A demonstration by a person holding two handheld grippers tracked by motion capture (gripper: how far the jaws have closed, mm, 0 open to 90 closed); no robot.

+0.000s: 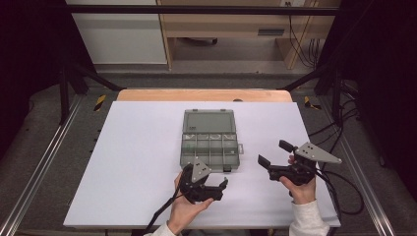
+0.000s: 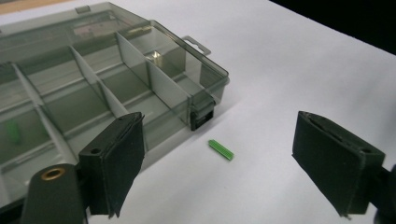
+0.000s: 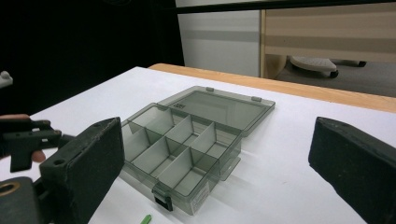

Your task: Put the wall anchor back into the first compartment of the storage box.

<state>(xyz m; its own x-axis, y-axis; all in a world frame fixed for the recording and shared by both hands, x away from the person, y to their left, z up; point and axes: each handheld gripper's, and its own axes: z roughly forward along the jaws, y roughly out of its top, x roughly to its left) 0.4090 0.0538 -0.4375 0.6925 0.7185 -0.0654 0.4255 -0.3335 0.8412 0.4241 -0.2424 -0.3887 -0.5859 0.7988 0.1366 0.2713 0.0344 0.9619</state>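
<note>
A grey see-through compartment box (image 1: 209,142) lies at the middle of the white table (image 1: 137,162) with its lid folded back flat. A small green stick (image 2: 221,149) lies on the table just off the box's latch corner (image 2: 201,119). My left gripper (image 1: 207,178) hovers at the box's near edge. It is open, and the stick lies ahead between its jaws, untouched. Another green piece (image 2: 12,130) sits in one compartment, and a small pale piece (image 2: 155,57) in another. To the right of the box my right gripper (image 1: 274,152) is open and holds nothing.
The box (image 3: 187,140) and the green stick (image 3: 146,219) lie ahead in the right gripper view, with the left gripper (image 3: 28,140) at the far left. Black cables (image 1: 339,187) trail off the table's right side. Metal frame rails (image 1: 39,167) flank the table.
</note>
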